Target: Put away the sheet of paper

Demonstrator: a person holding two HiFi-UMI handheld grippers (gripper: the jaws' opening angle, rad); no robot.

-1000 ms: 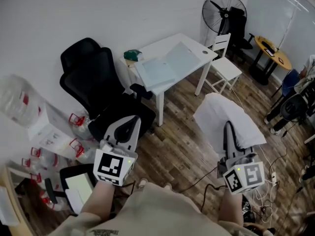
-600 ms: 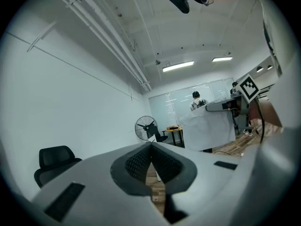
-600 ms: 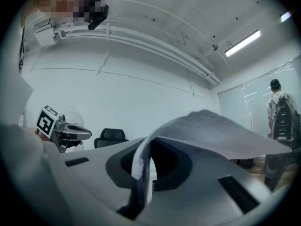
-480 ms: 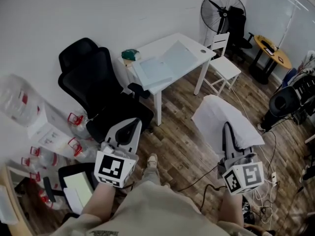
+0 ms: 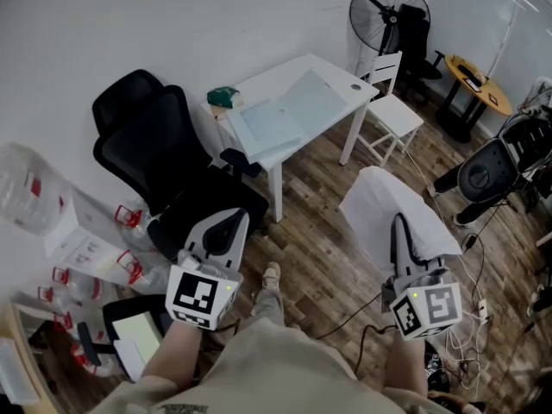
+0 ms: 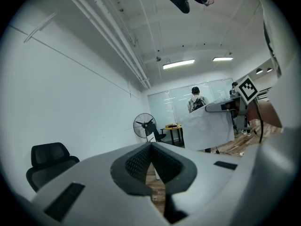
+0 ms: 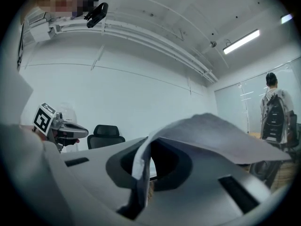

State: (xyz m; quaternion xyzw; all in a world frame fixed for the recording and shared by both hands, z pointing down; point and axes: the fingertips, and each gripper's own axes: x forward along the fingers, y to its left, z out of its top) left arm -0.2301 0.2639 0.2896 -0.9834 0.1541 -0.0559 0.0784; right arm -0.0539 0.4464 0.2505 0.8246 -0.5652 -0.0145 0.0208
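A white sheet of paper (image 5: 379, 201) hangs in the air over the wood floor, drooping over my right gripper (image 5: 398, 224), which is shut on its near edge. In the right gripper view the sheet (image 7: 211, 133) runs down between the closed jaws and spreads to the right. My left gripper (image 5: 226, 222) is held level at the left, shut, with nothing between its jaws. From the left gripper view the held sheet (image 6: 207, 131) shows beyond the closed jaws. A white table (image 5: 259, 80) ahead carries translucent folders (image 5: 285, 115).
A black office chair (image 5: 155, 158) stands left of the table, a white chair (image 5: 392, 115) and a black fan (image 5: 388, 11) to its right. Boxes and bottles (image 5: 78, 240) lie at the left wall. Cables (image 5: 466, 317) trail on the floor. A person (image 5: 487, 171) is at the right.
Both grippers keep their pose and the sheet stays held. My foot has stepped forward on the floor. The person at the right edge has moved.
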